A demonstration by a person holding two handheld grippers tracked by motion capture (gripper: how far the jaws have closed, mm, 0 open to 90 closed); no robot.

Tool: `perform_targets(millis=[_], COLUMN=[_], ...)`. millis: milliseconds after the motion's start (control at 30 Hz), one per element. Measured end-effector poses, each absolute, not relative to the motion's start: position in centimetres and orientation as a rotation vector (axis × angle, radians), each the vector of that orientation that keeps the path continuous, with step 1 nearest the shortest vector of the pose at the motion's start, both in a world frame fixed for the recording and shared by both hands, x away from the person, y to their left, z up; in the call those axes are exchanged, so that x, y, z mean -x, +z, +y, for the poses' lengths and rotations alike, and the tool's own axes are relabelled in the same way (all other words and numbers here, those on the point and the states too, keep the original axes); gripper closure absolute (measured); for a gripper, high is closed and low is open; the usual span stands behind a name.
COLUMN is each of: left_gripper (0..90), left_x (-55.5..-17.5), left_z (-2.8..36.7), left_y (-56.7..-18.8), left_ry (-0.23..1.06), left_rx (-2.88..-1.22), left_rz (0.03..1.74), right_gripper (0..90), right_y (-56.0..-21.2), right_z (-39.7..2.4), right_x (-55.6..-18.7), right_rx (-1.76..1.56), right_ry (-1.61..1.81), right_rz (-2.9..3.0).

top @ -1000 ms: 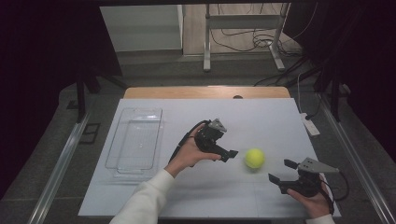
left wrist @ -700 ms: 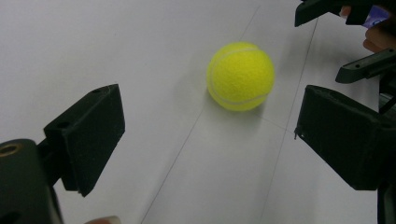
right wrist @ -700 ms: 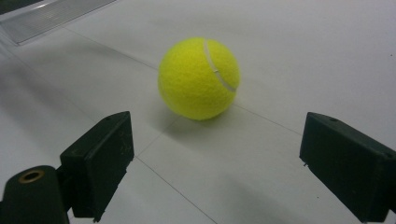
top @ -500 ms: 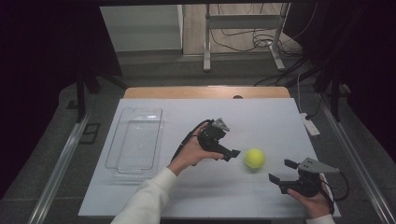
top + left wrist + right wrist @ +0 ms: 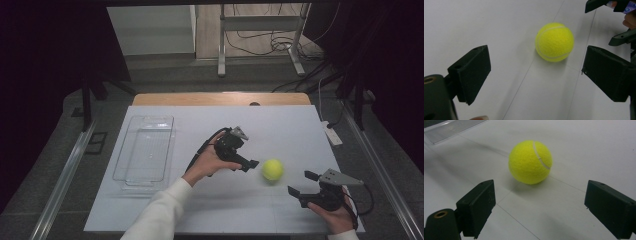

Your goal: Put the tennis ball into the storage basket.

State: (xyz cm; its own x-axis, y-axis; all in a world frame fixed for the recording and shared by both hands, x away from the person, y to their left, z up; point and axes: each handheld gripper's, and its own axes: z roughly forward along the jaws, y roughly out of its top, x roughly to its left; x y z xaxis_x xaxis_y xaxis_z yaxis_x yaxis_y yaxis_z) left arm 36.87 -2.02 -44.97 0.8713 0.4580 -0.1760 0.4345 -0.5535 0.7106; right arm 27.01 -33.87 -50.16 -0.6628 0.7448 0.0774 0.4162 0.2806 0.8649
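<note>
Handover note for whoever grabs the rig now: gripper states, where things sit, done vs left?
Left hand-held gripper: open, empty, aimed at the tennis ball, jaws just short of it.
Right hand-held gripper: open, empty, low on the table at the near right, also facing the ball.
Ball: free on the white table, between the two grippers, touched by neither.
Clear tray: at the left, empty.
Done: nothing grasped yet.
Left: close on the ball; the tray is probably where it goes.
</note>
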Motion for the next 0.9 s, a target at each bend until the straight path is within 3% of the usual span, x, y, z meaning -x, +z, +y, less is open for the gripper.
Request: perform_targets(millis=[900], left_gripper=[8.5], left_x=[-37.5], left_z=[-3.7], left_y=[-44.8], left_ry=[0.017], left_rx=[-2.256], left_rz=[0.608], right_gripper=[9.9], right_y=[-50.2], right_z=[-33.9], right_x=[-27.0], right_rx=[-1.054], right_ry=[1.333], right_rz=[2.216])
